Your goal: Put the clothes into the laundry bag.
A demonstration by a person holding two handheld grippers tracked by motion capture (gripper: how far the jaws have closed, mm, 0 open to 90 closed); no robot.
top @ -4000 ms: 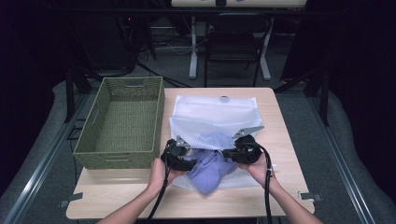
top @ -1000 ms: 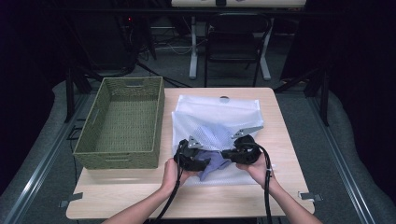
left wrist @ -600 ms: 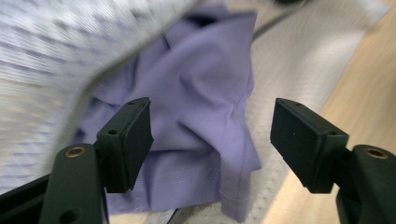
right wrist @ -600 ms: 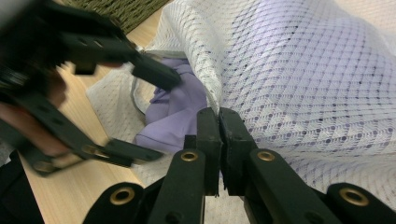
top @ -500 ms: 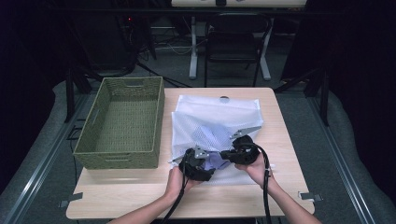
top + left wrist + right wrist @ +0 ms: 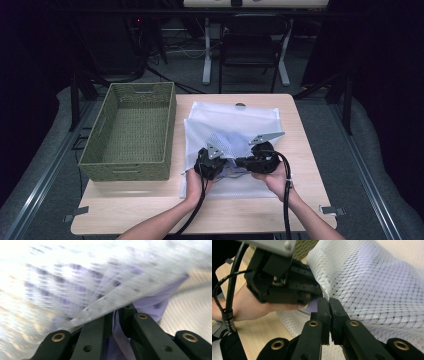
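A lavender garment (image 6: pixel 235 167) is seen mostly tucked inside a white mesh laundry bag (image 6: pixel 235 122) that lies flat at the centre of the wooden table (image 6: pixel 150 210), with the bag's mouth toward 6 o'clock. The left gripper (image 6: pixel 216 161) has just been closing and is now pinched on a fold of the lavender cloth, seen between its jaws in the left gripper view (image 6: pixel 120 322) with the bag's hem draped over them; that view is blurred, so whether mesh is caught too cannot be told. The right gripper (image 6: pixel 245 162) is pressed together on the bag's mesh edge (image 6: pixel 327 298), judged to be a hold that keeps the mouth lifted while the cloth is fed inward. Both grippers meet just beside each other at the bag's near edge. A green woven basket (image 6: pixel 100 145), empty, stands at 9 o'clock, its wall close to the bag's left edge, so little sideways room is left there. Bare tabletop is left at 6 o'clock and along the 3 o'clock edge. The bag's far hem lies near the 12 o'clock table edge.
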